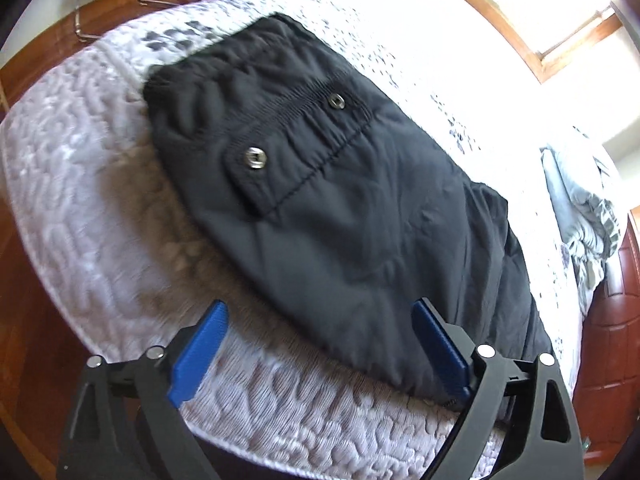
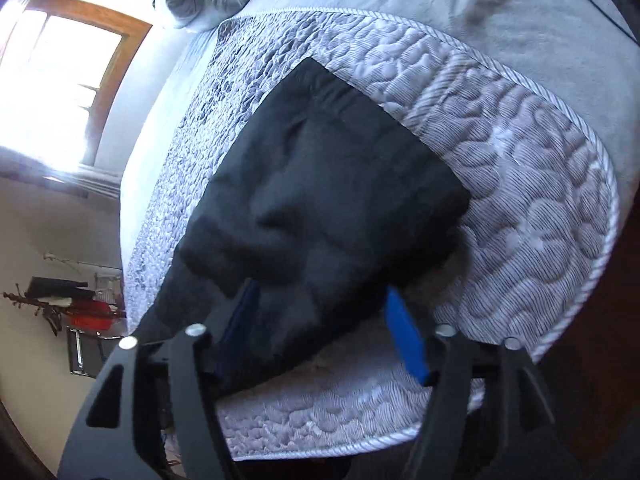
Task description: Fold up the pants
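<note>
**A:** Entry, left wrist view first. Your left gripper (image 1: 320, 312) has its jaws spread wide, released. One blue pad (image 1: 198, 354) sits over the quilted mattress (image 1: 80, 200), the other over the near edge of the pants (image 1: 320, 200). Nothing is pinched between them.

**B:** Noted. Where do you have the pants lying?

**A:** Black, folded into a compact stack on the mattress, near its corner. A flap on top carries two metal snaps (image 1: 255, 158), one closer to you and one further up. A lower layer of dark fabric sticks out on the right side of the stack.

**B:** Anything past the mattress in that view?

**A:** Wooden floor (image 1: 36, 360) at left, chair legs at top left, a bright window (image 1: 540, 28) at top right, a grey crumpled duvet (image 1: 576, 208) at far right.

**B:** Now your right wrist view.

**A:** Your right gripper (image 2: 320, 300) also has its jaws apart, though less widely. The near hem of the pants (image 2: 320, 184) lies between the pads, but the right blue pad (image 2: 406, 340) stands clear of the cloth. The left pad is in shadow against the fabric; contact there I cannot tell.

**B:** Grasping, then?

**A:** No, released. The stack lies flat on the mattress (image 2: 520, 200), with the window (image 2: 68, 92) at left.
</note>
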The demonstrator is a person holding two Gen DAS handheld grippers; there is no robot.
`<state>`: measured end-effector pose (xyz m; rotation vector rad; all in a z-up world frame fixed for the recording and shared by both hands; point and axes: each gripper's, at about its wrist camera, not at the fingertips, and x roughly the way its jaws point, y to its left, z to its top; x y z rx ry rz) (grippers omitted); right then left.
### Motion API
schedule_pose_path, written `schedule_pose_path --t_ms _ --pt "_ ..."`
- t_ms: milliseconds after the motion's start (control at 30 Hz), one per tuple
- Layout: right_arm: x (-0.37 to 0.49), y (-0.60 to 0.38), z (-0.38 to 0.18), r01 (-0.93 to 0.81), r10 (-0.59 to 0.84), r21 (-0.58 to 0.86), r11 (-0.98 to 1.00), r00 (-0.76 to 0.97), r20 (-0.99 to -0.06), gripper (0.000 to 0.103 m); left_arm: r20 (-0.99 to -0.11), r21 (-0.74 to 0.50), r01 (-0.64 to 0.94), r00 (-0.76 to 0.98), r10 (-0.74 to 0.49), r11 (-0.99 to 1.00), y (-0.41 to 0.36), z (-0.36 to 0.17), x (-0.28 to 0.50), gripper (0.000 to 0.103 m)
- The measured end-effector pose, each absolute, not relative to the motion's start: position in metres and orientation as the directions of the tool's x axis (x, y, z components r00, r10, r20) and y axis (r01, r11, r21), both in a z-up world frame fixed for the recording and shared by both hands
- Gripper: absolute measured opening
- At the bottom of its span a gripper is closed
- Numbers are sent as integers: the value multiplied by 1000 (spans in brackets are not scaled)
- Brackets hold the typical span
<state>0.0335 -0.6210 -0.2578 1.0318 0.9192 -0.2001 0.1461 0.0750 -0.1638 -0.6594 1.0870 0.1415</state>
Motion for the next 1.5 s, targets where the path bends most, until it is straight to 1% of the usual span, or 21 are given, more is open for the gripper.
schedule_pose_path --t_ms 133,300,667,733,767,800,833,900,1000,1100,1200,1300,1367,1500 --pt "25 -622 -264 547 285 662 513 619 -732 70 -861 -434 -440 459 -219 786 80 -166 137 96" --pt "33 -622 -279 552 320 677 487 608 -726 70 -866 -455 -480 433 -249 750 82 -176 129 96" --pt "54 -639 -301 570 309 696 436 632 -711 71 -881 -426 -468 409 -237 774 72 -175 128 96" --pt "52 -640 -298 562 292 702 438 649 -702 60 -883 -426 -469 402 -242 774 67 -178 134 96" --pt "51 -641 -297 552 287 705 445 658 -696 48 -883 -427 -468 400 -245 774 65 -179 135 96" --pt "51 -642 -296 539 288 714 446 669 -685 35 -884 -426 -466 396 -248 775 63 -180 136 96" --pt "50 -643 -296 524 296 727 443 680 -671 30 -885 -425 -465 393 -250 776 62 -181 138 96" --pt "53 -644 -292 500 304 743 445 696 -651 17 -886 -426 -461 387 -256 778 58 -183 141 96" --pt "57 -641 -275 463 279 737 493 718 -638 13 -885 -429 -463 388 -257 775 54 -185 146 97" --pt "62 -636 -256 452 231 696 557 721 -653 12 -885 -432 -474 387 -259 767 51 -189 150 97" --pt "65 -640 -267 525 223 668 527 674 -705 12 -881 -444 -479 386 -273 757 48 -193 153 97" --pt "61 -641 -281 562 230 661 497 649 -725 12 -884 -437 -471 383 -269 766 42 -196 157 97" --pt "59 -638 -276 553 221 663 505 660 -718 12 -883 -438 -468 384 -270 768 39 -197 158 97" --pt "64 -629 -247 531 186 637 559 668 -720 12 -866 -471 -466 405 -293 749 38 -197 160 97"
